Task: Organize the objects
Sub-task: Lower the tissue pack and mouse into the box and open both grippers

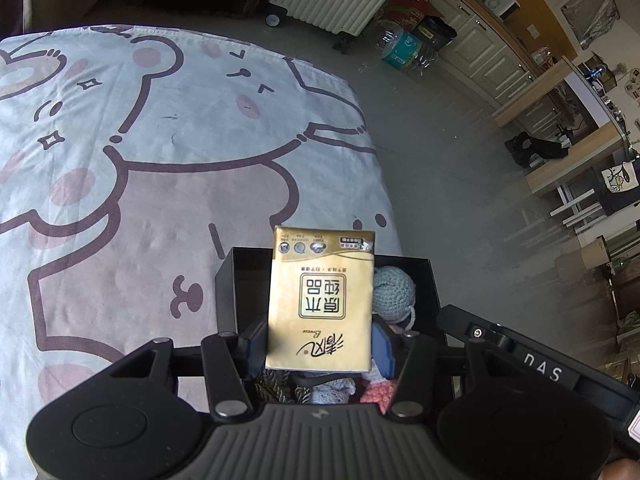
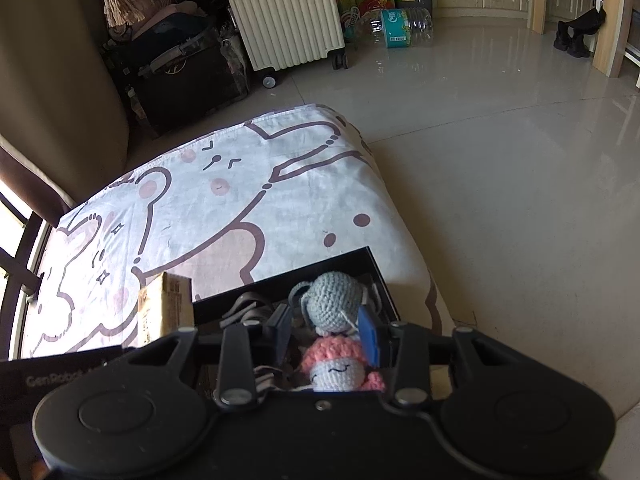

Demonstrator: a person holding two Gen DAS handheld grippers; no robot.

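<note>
left gripper (image 1: pixel 320 338): clenched on the gold tissue pack (image 1: pixel 322 300), held upright above the black box (image 1: pixel 432 280)
right gripper (image 2: pixel 326 330): spread wide, nothing between its fingers, just over the box
pink crochet doll (image 2: pixel 340 364): in the box, nearest
grey crochet doll (image 2: pixel 334 304): in the box, touching the pink one's far side
box location: on the bed, at the near edge of the bear-print sheet (image 1: pixel 140 160)
cream suitcase (image 2: pixel 284 12): on the floor beyond the bed

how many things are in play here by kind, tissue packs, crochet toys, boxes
tissue packs: 1, the gold tissue pack held in the left gripper above the box
crochet toys: 2, a grey crochet toy and a pink and white crochet toy, both in the box
boxes: 1, the black box on the bear-print sheet
total: 4
</note>
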